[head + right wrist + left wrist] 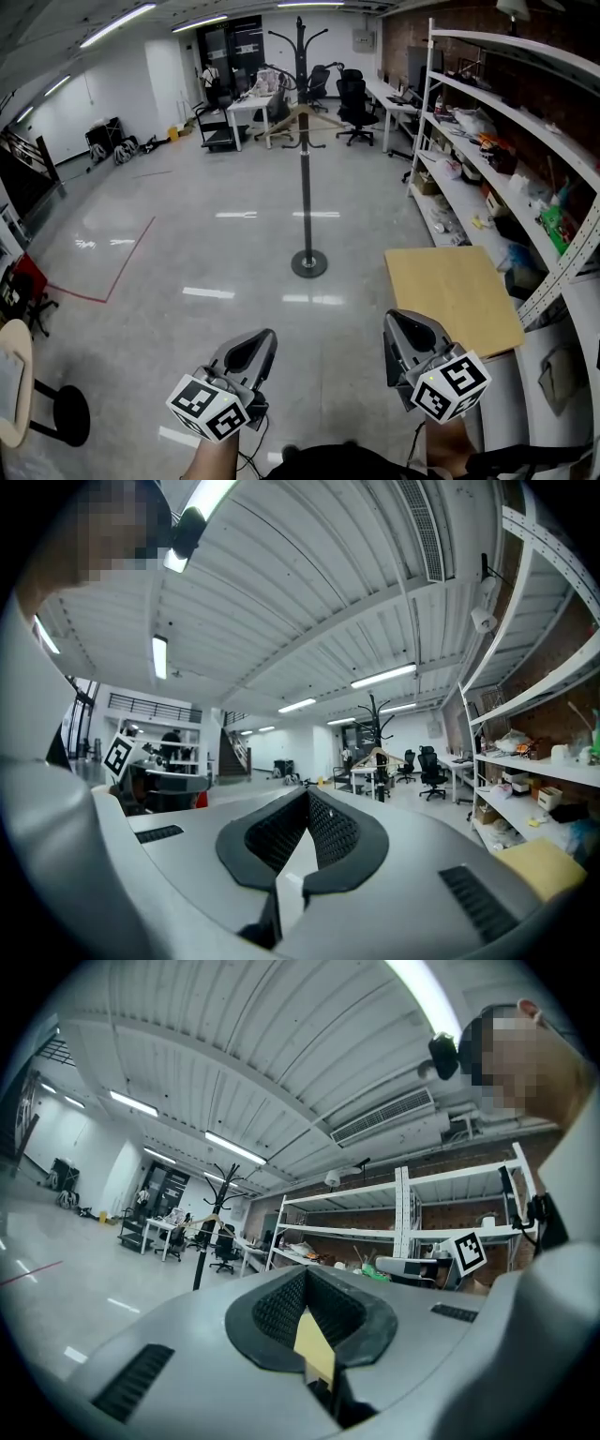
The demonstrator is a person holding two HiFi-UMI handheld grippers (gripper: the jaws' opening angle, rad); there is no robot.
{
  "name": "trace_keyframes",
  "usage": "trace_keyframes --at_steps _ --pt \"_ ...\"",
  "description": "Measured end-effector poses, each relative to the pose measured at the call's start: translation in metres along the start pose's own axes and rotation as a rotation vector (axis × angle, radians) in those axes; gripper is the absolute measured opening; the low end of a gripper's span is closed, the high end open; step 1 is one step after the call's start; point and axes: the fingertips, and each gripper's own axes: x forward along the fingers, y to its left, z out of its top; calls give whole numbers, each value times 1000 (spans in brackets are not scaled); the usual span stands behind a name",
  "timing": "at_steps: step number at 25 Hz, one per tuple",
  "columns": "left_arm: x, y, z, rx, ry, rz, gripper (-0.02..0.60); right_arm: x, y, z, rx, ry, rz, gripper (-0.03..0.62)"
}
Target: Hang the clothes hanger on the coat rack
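Nearest the camera, low in the head view, the person holds 2 tongs level and pointed out across the room. The left tongs (261, 339) have their jaws together, and their own view shows nothing between them. The right tongs (401, 326) look just the same in their own view, jaws together and empty. Each carries its cube of square markers at the rear. Just ahead of the right tongs stands a bare tan worktop (452, 292), set against the white shelving (506, 105) that runs along the brick wall and is cluttered with small items. Out on the glossy grey floor (225, 248), well apart from both tongs, stands the black coat rack (306, 187) on its round base. The wooden clothes hanger (301, 116) hangs on it, below the top hooks. Black office chairs (354, 101) stand beyond the rack, and a red line (131, 255) crosses the floor at left.
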Motion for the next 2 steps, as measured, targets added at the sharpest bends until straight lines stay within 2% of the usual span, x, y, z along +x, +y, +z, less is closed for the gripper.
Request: trace_keyframes --at_steps 2 --pt "-2 3 -1 -6 4 4 0 0 2 0 -1 0 0 6"
